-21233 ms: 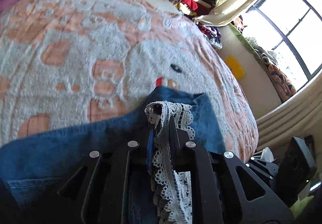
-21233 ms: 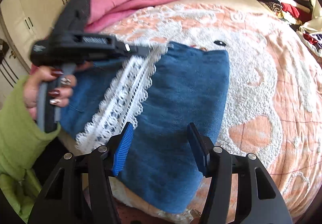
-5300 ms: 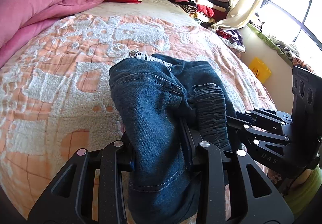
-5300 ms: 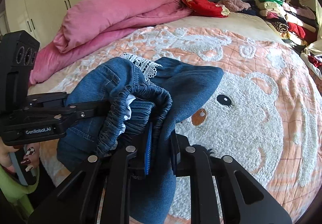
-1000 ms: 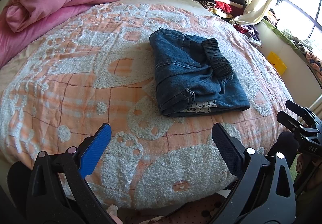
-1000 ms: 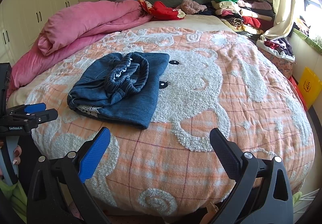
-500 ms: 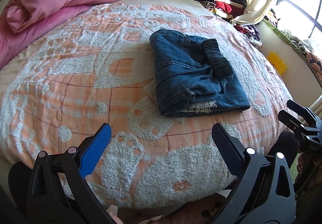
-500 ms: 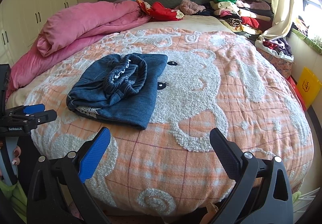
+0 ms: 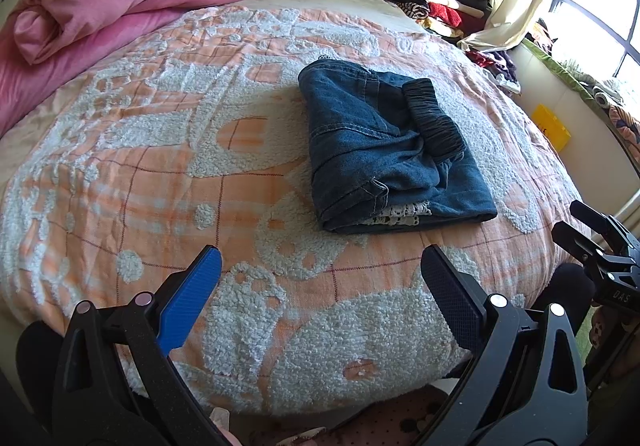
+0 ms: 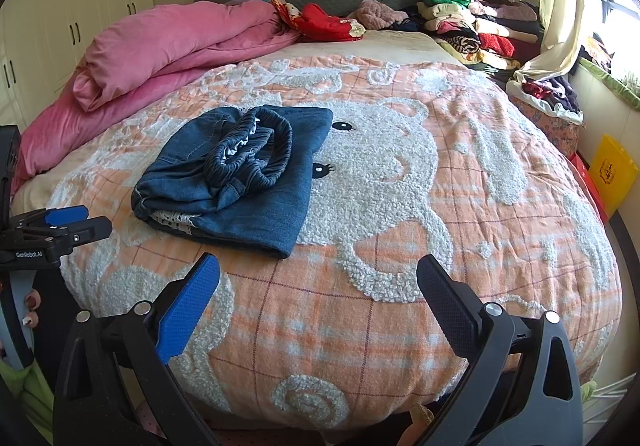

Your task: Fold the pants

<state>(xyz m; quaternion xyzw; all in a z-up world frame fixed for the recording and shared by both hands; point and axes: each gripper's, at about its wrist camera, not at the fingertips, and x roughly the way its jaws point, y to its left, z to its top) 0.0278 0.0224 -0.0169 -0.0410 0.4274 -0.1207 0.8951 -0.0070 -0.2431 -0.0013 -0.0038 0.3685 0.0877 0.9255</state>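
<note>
While you hold both grippers clear, the folded pants (image 9: 384, 149) lie on the bedspread (image 9: 160, 165).
Your left gripper (image 9: 320, 266) and right gripper (image 10: 318, 274) are spread wide, empty, pants ahead of both.

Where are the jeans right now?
The jeans lie folded on the bedspread, left of centre in the right wrist view, beside the bear's eyes and ahead of both open claws.
</note>
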